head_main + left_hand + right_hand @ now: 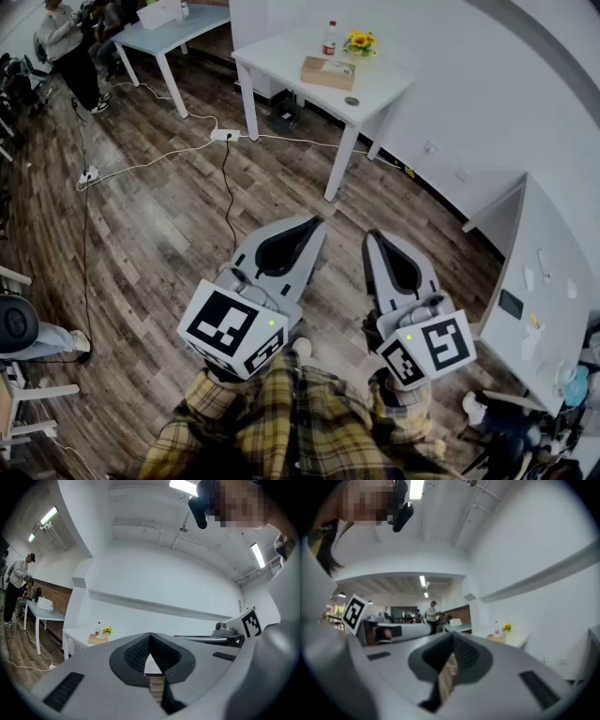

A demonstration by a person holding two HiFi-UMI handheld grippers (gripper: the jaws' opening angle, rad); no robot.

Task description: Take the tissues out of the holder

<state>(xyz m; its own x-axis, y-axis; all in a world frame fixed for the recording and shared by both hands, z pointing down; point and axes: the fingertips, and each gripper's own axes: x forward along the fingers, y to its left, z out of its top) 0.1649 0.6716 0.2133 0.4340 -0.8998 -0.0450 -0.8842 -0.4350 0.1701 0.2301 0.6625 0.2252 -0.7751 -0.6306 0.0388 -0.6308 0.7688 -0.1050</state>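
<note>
Right in front of the person's body, the left gripper (pixel 314 225) and the right gripper (pixel 373 236) are held level, side by side. Each has its jaws closed together with nothing between them. Beyond them is the wooden floor (pixel 187 216). Far ahead stands a white table (pixel 281 56), and on it lies the holder (pixel 327 72), well apart from both grippers, its long side across the person's line of approach. Neither gripper seems clearly nearer, so the person probably must first walk to it.
</note>
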